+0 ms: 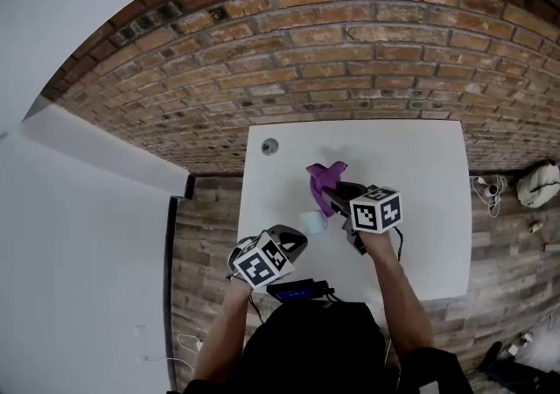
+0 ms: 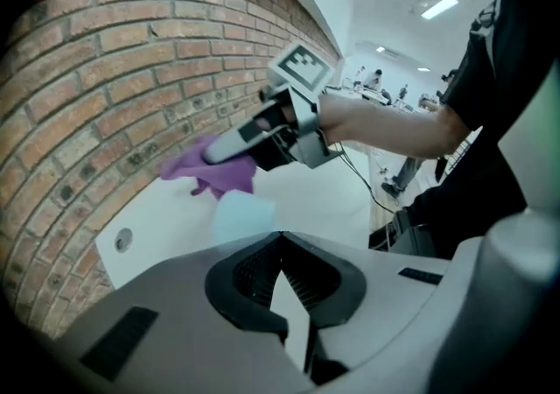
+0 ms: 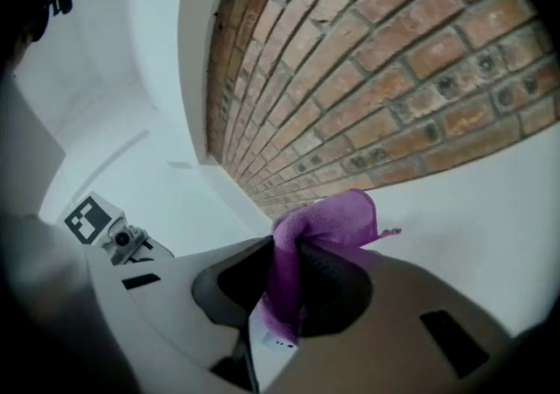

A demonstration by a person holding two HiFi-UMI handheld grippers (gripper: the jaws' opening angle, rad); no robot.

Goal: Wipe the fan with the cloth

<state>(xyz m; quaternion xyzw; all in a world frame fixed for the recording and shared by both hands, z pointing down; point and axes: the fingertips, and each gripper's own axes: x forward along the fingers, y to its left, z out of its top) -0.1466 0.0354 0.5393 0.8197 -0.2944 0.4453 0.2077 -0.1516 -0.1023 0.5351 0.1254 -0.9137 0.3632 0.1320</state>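
My right gripper (image 1: 339, 193) is shut on a purple cloth (image 1: 325, 179) and holds it above the middle of the white table (image 1: 420, 208). In the right gripper view the cloth (image 3: 325, 224) bunches out past the jaws of the right gripper (image 3: 284, 248) and hangs down between them. A small pale blue object, apparently the fan (image 1: 311, 221), stands on the table just below the cloth. My left gripper (image 1: 297, 243) is shut with nothing in it, near the table's front left. The left gripper view has the fan (image 2: 241, 215) just beyond the left gripper (image 2: 280, 239).
A round hole (image 1: 269, 146) sits in the table's far left corner. A black device with a blue strip (image 1: 297, 290) lies at the front edge. On the floor to the right are cables (image 1: 490, 189) and a white bag (image 1: 537, 184). A brick wall (image 1: 350, 59) backs the table.
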